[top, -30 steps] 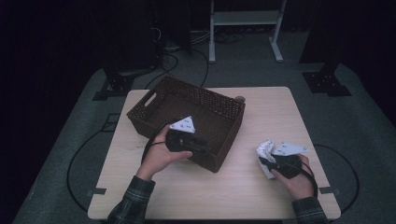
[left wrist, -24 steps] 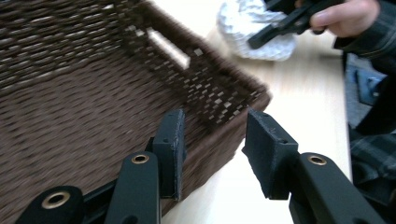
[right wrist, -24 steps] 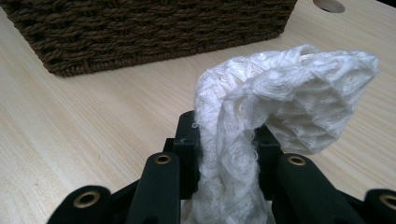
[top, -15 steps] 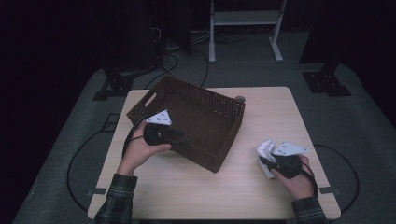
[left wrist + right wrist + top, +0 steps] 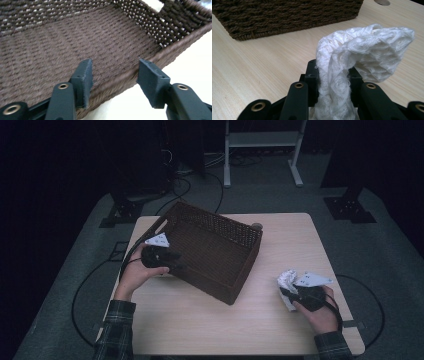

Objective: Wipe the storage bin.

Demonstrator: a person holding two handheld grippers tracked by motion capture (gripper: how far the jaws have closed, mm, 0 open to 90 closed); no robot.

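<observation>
Wooden table (image 5: 200,320): basket (image 5: 215,247) between tongs (image 5: 176,265), cloth (image 5: 287,280).

One woven basket (image 5: 215,252), one white cloth (image 5: 288,279) (crumpled), two grippers, one table (image 5: 200,320)

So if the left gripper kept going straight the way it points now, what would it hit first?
Most likely the brown woven basket. The left gripper has its jaws apart, just been opening, with the basket's near rim running between them and nothing gripped. Going straight on, it would probably meet that rim or the inner floor beyond; depth is unclear.
</observation>
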